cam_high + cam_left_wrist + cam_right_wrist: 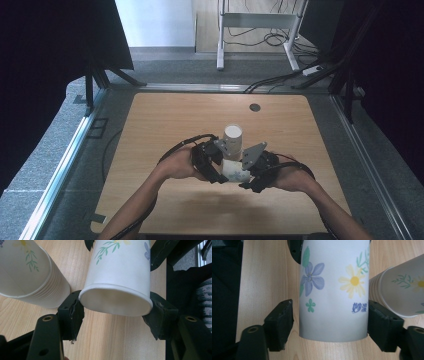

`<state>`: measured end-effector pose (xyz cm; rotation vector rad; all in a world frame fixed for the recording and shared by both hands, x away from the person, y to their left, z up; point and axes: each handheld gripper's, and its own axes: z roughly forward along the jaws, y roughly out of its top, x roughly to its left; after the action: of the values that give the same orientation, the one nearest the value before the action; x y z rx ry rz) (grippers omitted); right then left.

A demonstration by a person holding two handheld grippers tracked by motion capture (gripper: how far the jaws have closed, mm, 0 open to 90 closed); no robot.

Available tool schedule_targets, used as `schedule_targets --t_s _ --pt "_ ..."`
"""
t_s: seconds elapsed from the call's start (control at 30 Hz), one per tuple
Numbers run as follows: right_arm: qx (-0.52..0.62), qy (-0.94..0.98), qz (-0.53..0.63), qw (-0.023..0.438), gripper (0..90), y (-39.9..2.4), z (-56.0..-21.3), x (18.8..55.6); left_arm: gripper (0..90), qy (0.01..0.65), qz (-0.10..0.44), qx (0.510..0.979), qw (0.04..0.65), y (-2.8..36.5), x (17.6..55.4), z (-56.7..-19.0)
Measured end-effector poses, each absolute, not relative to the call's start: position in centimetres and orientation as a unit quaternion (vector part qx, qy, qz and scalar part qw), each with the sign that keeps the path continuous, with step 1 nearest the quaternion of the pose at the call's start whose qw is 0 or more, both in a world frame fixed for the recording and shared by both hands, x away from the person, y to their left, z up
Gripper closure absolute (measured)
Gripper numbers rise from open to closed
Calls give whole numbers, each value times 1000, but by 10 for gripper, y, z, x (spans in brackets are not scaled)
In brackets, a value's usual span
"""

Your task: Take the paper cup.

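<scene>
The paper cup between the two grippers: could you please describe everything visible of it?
The paper cup is white with printed blue and yellow flowers, green sprigs and small blue lettering. It lies tilted just above the wooden table, beside a stack of cups. The left gripper clamps its rolled open rim; the right gripper straddles its base end, one pad touching.

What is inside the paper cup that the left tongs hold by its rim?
The paper cup lies on its side; its open mouth shows only a bare white inner wall. The bottom of the inside is hidden. The left tongs clamp its rim.
</scene>
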<state>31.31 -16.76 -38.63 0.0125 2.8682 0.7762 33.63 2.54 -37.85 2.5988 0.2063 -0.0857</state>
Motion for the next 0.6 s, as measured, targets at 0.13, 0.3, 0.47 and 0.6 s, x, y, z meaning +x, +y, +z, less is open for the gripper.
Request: schedule_targets --t_s 0.13,0.3,0.47,0.6 --pt "0 963 255 84 332 -167 -387 313 355 71 -33 963 259 23 336 -378" --pt "-1 964 251 86 362 -169 -387 313 355 69 -33 963 259 22 336 -378" --pt "6 964 253 85 368 -170 -387 312 339 68 -36 962 262 21 336 -378" --pt "13 960 266 83 368 -172 -386 312 283 74 -37 957 279 24 337 -376"
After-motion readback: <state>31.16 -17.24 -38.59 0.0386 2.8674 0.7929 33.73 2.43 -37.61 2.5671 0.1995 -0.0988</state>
